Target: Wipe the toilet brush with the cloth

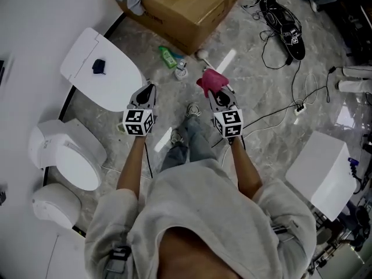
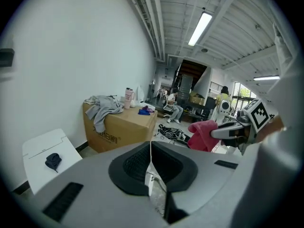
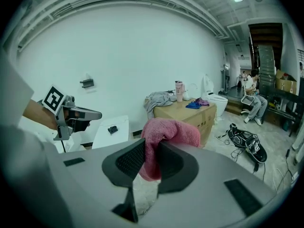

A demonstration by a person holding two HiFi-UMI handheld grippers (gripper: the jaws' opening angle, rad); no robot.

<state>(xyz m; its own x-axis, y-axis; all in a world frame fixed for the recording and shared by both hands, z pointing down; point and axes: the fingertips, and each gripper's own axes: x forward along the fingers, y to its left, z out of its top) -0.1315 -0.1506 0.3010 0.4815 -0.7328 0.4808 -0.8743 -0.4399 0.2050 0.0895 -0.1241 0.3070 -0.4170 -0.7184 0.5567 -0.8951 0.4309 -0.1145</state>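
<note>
My right gripper is shut on a pink cloth that bunches up over its fingertips. My left gripper is shut with nothing between its pads. Both are held side by side above the marble floor, a hand's width apart. Just beyond the cloth, the toilet brush lies on the floor, a white handle with a round head beside it. In the left gripper view, the right gripper and the cloth show at the right. The brush is hidden in both gripper views.
A cardboard box with clothes on it stands ahead. A green bottle lies near the brush. A white toilet and a white lid panel sit left. Black gear and cables lie at the far right, and a white box stands right.
</note>
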